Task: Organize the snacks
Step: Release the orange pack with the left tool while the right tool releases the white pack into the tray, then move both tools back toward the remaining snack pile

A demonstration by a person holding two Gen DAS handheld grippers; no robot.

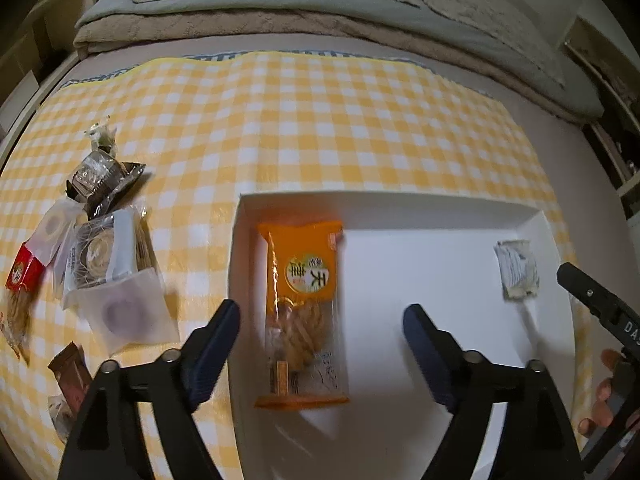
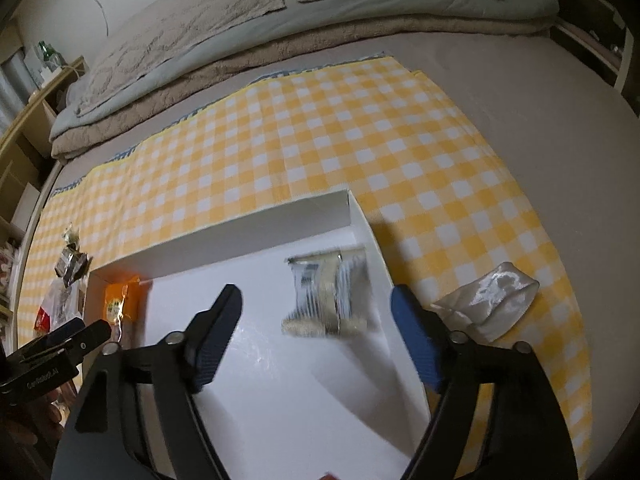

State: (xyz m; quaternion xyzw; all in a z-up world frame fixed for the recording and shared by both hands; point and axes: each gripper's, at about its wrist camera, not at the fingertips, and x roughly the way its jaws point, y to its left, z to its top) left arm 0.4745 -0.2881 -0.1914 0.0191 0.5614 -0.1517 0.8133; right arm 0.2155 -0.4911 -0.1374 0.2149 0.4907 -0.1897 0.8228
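A white box (image 1: 420,272) lies on a yellow checked cloth (image 1: 300,120). An orange snack packet (image 1: 304,276) lies lengthwise at the box's left end, below the spread fingers of my left gripper (image 1: 322,312), which is open and touches nothing. At the right end is a small pale packet (image 1: 516,270). In the right wrist view that silvery packet (image 2: 328,296) is blurred, just beyond my right gripper (image 2: 316,294), which is open and does not hold it. The orange snack packet (image 2: 120,300) shows in the box's (image 2: 248,232) far left corner.
A pile of several wrapped snacks (image 1: 100,248) lies on the cloth left of the box. A glossy white packet (image 2: 488,300) lies on the cloth to the box's right. Folded blankets (image 1: 280,20) line the far edge, with shelves (image 2: 24,152) on the left.
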